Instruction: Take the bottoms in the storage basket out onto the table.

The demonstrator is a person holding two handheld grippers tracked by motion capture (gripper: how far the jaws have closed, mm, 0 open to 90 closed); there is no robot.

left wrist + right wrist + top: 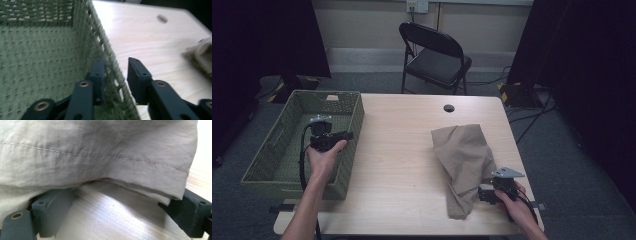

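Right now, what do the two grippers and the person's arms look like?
Both grippers are black. The left gripper trails a black cable looping down beside the forearm; the right gripper carries a grey three-cornered plate on top. Up close, their jaws are blocky, with round screw holes and brass-coloured pivot rings. Both forearms are bare, no sleeves visible.

Left gripper (113, 75) with its two black fingers (136, 75) straddling the woven side wall of a green basket (37, 62), one finger inside, one outside over the pale wooden worktop (150, 42), a gap showing.

Black two-jaw tools (333, 136) with brass-ringed screws, trailing black cables, bare forearms.
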